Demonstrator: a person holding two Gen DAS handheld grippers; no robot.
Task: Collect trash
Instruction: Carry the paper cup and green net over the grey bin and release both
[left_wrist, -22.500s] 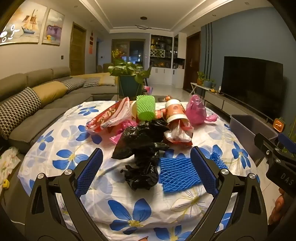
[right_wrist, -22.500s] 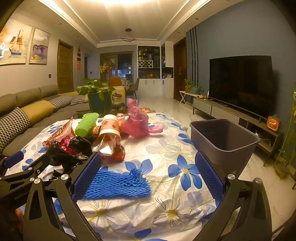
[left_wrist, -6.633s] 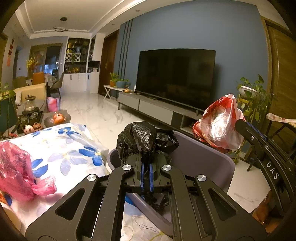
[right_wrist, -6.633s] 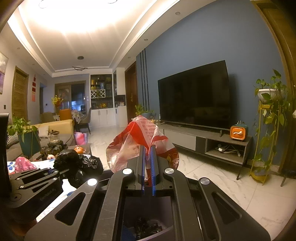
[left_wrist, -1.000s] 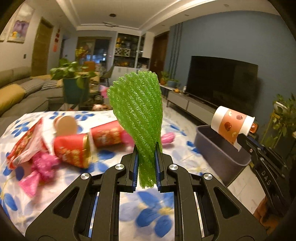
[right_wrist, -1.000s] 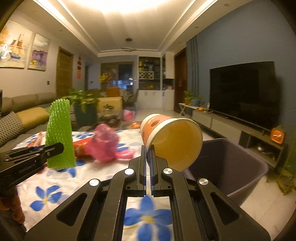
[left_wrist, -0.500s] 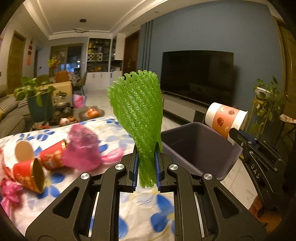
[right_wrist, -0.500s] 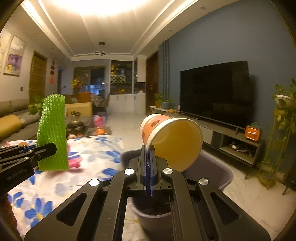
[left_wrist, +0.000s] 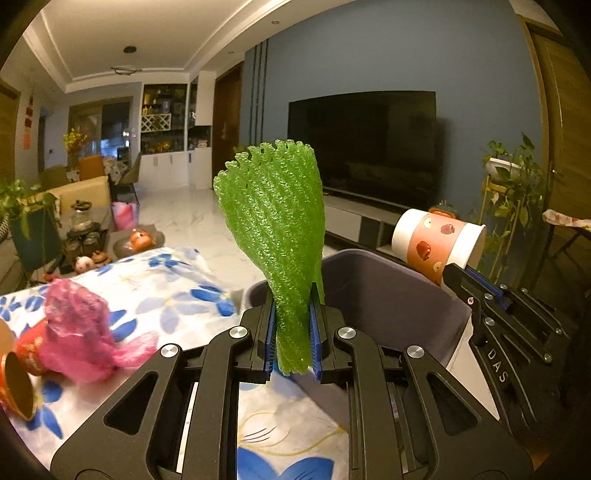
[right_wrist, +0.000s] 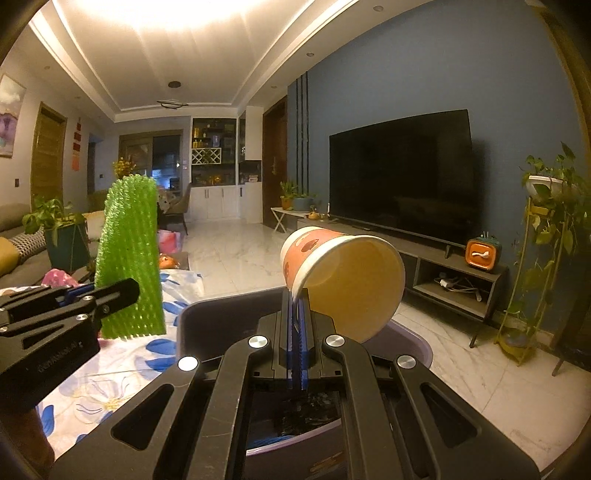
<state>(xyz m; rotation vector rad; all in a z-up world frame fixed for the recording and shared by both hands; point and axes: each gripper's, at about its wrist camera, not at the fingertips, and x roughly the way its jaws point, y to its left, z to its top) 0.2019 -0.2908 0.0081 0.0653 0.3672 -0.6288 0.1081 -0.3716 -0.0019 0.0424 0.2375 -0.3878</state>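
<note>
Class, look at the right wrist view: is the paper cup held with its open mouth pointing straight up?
No: the paper cup lies tilted on its side, pinched at the rim by the right tongs, mouth facing the camera.

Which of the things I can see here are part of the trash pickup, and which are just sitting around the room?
Part of the job:
- green foam net, in the left claw
- paper cup, in the right claw
- gray bin
- pink plastic bag on the table
- red can

Just lying about:
- TV
- orange clock
- potted plant
</note>
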